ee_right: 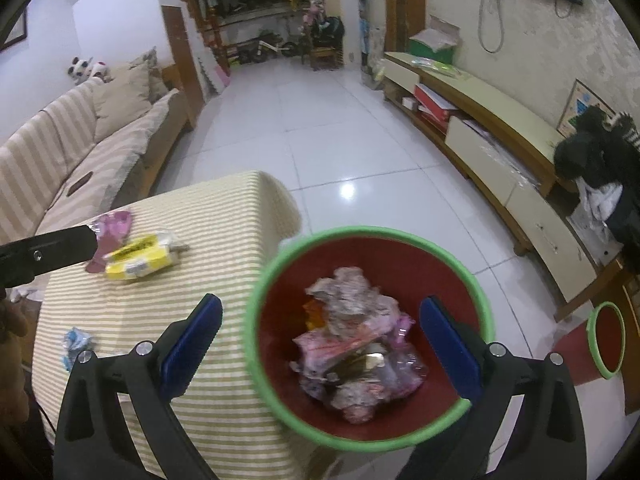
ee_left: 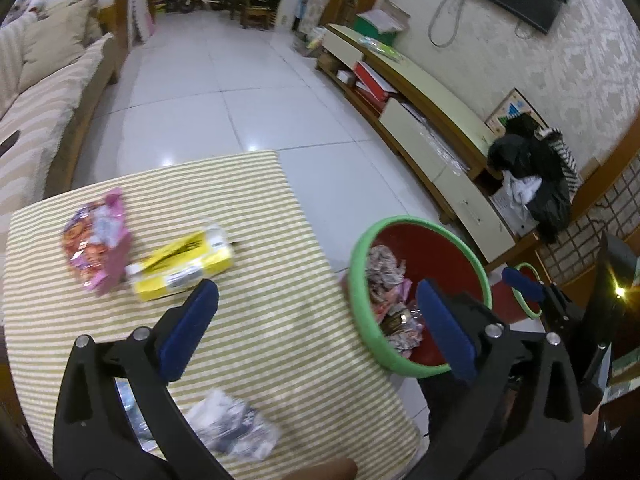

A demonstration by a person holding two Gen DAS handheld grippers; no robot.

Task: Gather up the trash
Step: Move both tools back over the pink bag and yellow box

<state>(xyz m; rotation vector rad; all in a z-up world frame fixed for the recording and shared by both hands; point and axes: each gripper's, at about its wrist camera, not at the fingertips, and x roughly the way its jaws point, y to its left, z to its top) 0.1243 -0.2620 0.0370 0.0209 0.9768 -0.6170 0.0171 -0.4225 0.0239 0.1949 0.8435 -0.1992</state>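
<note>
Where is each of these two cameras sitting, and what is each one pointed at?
Left wrist view: sits on the left gripper, looking down over the striped table; its own open blue fingers show, plus the right gripper's tip beyond the bin.
Right wrist view: sits on the right gripper, looking down into the red bin; its open fingers show, and the left gripper's arm at the left edge.
Both share the bin, table and yellow packet.

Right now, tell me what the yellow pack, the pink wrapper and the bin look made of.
Yellow pack: likely soft plastic film, glossy, seams crimped.
Pink wrapper: printed foil or plastic, shiny, crumpled.
Bin: seemingly rigid red plastic, smooth inside; green rim matte, material unclear.
</note>
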